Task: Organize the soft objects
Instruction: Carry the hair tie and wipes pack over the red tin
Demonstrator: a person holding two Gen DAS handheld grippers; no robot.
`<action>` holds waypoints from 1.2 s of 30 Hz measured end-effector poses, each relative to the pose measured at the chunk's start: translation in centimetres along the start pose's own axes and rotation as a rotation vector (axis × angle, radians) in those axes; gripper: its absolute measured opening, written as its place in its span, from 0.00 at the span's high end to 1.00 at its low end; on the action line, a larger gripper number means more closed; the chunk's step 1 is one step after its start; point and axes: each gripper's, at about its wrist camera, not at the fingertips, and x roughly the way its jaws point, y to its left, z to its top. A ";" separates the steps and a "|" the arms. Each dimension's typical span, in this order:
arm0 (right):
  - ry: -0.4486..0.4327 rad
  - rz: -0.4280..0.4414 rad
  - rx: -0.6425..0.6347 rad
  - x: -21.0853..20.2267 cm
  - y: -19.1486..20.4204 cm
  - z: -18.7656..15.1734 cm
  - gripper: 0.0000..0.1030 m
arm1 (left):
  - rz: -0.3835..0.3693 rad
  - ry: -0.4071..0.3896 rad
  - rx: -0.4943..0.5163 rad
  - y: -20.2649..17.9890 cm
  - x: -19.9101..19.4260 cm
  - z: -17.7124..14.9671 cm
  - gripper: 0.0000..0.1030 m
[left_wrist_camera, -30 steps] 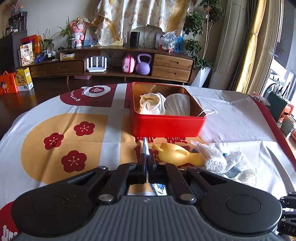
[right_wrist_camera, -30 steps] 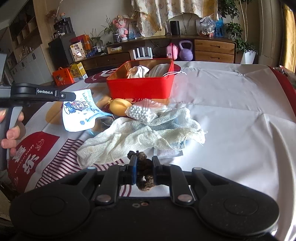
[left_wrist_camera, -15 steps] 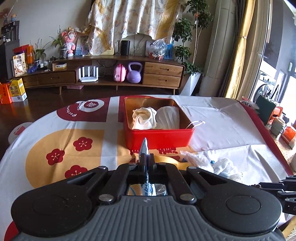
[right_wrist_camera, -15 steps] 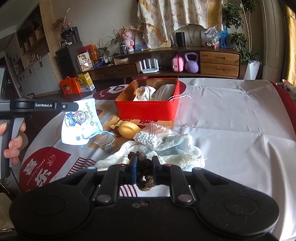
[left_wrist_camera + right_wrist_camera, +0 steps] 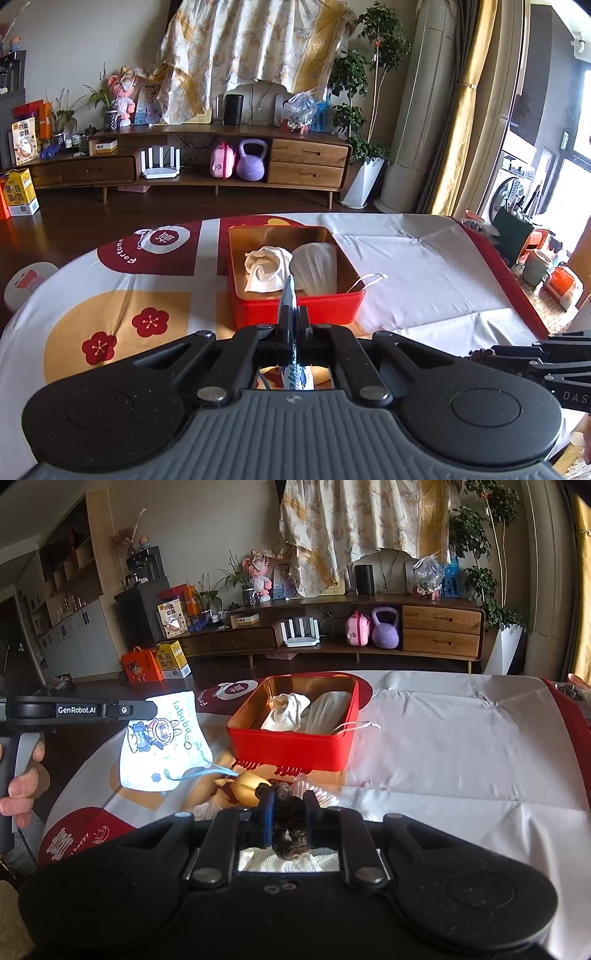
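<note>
Nearest in the right wrist view, the right gripper [image 5: 288, 814] is clamped on a dark brown scrunchie [image 5: 290, 843], which bulges out between the closed fingers and hangs below them. Just beyond lie a yellow soft toy [image 5: 246, 789] and a bag of white beads [image 5: 317, 794] on the tablecloth [image 5: 461, 768], with a white mesh cloth [image 5: 288, 862] showing under the gripper.

To the left, the left gripper [image 5: 291, 321] is shut on a white cartoon pouch [image 5: 162, 749], pinched at its top edge so the pouch hangs flat below, its blue cord [image 5: 201, 773] trailing toward the toy. In the left wrist view the pouch shows only edge-on as a thin strip [image 5: 289, 295] between the fingers.

Farther on sits the red tin [image 5: 291, 747], open, already holding a cream bundle [image 5: 266, 268] and a white mesh bag [image 5: 316, 269], with a string [image 5: 364, 282] draped over its right rim. The tin lies almost straight ahead of the left gripper and ahead and slightly right of the right one. Its free space looks to be along the near and left side. Both loads seem to need carrying forward over the near wall; the left gripper appears closer to that wall.
</note>
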 end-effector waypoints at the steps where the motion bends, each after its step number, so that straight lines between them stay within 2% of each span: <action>1: -0.004 0.000 0.002 0.1 -0.1 0.4 0.85 | -0.002 -0.001 0.001 0.0 0.1 0.3 0.99; 20: -0.039 -0.009 0.000 5.4 -1.6 7.7 0.85 | -0.011 -0.023 0.118 -1.2 4.3 6.3 0.99; 31: -0.020 -0.043 -0.017 10.6 -2.3 9.5 0.85 | 0.015 -0.053 0.173 -1.5 8.5 9.5 0.99; 36: -0.001 -0.049 -0.016 13.4 -2.6 9.5 0.85 | 0.032 -0.045 0.149 -1.1 11.9 10.6 0.99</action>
